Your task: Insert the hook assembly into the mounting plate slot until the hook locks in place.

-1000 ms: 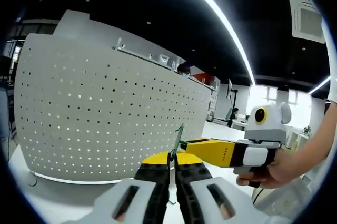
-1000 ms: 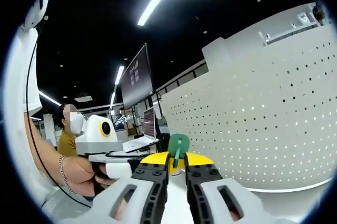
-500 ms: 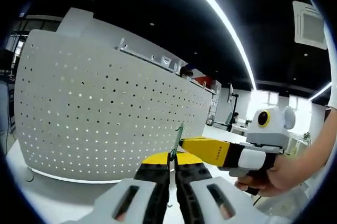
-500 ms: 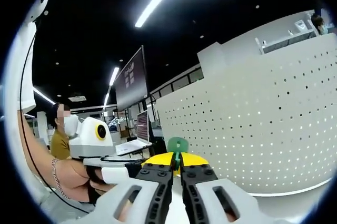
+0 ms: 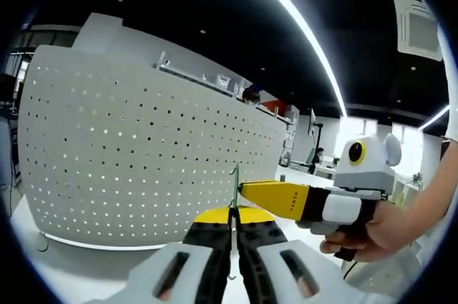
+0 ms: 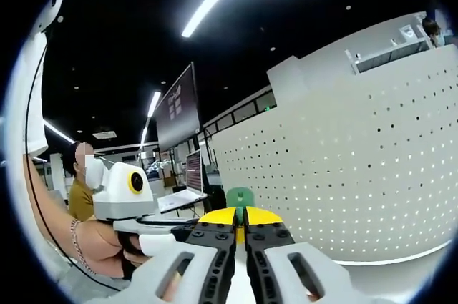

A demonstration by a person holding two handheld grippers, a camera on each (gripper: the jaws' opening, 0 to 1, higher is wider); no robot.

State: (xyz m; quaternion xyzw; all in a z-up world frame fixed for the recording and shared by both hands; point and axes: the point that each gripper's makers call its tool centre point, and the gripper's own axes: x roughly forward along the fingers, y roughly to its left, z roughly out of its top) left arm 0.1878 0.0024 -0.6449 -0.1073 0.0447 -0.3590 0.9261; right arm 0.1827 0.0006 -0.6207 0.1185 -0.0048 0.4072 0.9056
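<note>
Green plate stands edge-on, clamped between left gripper fingers; right gripper fingers also pinch it, clear of the perforated panel

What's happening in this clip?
A person holds a tool in each hand in front of a white pegboard. The left tool is shut on a thin green plate, seen edge-on. The right tool is shut on the same green plate. The plate is not yet at the board.
</note>
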